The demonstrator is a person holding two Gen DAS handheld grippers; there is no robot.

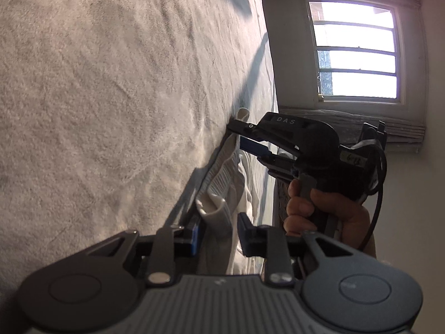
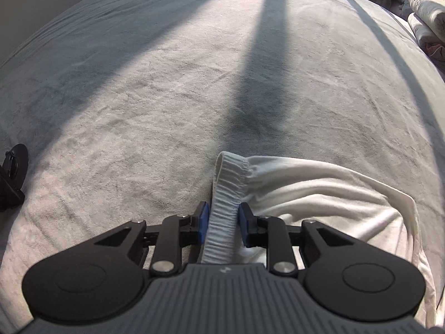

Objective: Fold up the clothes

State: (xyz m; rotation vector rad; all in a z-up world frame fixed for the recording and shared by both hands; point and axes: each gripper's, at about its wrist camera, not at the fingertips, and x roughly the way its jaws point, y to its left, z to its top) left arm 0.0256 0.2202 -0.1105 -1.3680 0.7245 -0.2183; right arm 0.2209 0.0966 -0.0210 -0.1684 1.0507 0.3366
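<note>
White garment [image 2: 319,194] lying on the bed [image 2: 167,97]. The right gripper [image 2: 222,222] pinches its ribbed waistband [image 2: 228,192] in its jaws; the left gripper [image 1: 219,236] straddles cloth, grip uncertain. Step: securing the waistband. Next, likely: lift both ends and spread it flat.

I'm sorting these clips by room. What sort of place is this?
Most likely a bedroom: a wide bed with a pale fleecy cover, a barred window beside it, and rolled bedding stacked at the far edge. A white garment lies on the cover.
</note>
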